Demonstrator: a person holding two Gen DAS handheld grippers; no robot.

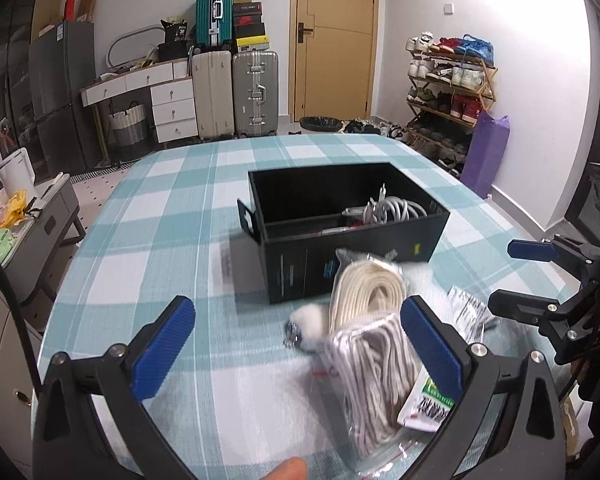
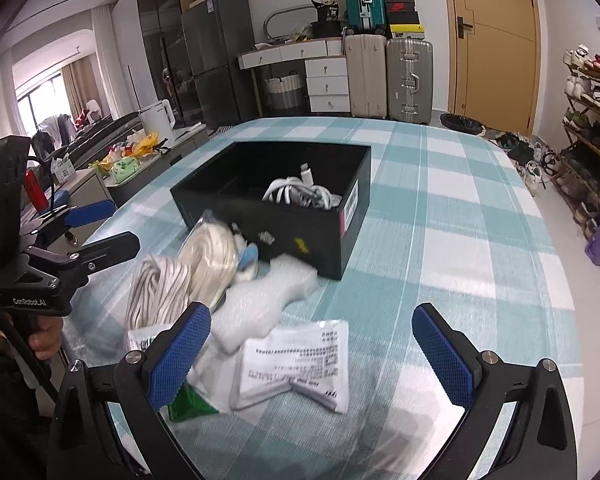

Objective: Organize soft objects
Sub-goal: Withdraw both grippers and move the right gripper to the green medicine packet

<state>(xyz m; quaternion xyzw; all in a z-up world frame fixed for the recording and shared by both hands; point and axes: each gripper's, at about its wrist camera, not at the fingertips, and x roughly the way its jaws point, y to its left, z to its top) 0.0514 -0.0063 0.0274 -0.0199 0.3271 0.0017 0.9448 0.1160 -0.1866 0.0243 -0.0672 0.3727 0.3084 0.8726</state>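
A black open box (image 1: 356, 264) (image 2: 300, 236) stands mid-table with white cables (image 1: 392, 210) (image 2: 300, 194) inside. In front of it lie a bagged cream rope coil (image 1: 370, 292) (image 2: 212, 256), a bagged grey-striped rope bundle (image 1: 374, 376) (image 2: 156, 292), white foam wrap (image 2: 268, 300), a printed white packet (image 2: 300, 364) and a green-labelled packet (image 1: 428, 404). My left gripper (image 1: 300, 352) is open and empty, with the striped bundle by its right finger. My right gripper (image 2: 320, 356) is open and empty over the printed packet. Each gripper shows in the other's view, the right (image 1: 540, 280) and the left (image 2: 96, 228).
The table (image 1: 160, 208) has a teal checked cloth. Suitcases (image 1: 236, 92), a drawer desk (image 1: 172, 108), a yellow door (image 1: 332, 40) and a shoe rack (image 1: 448, 92) stand beyond. A low side table with clutter (image 1: 24, 216) is left of the table.
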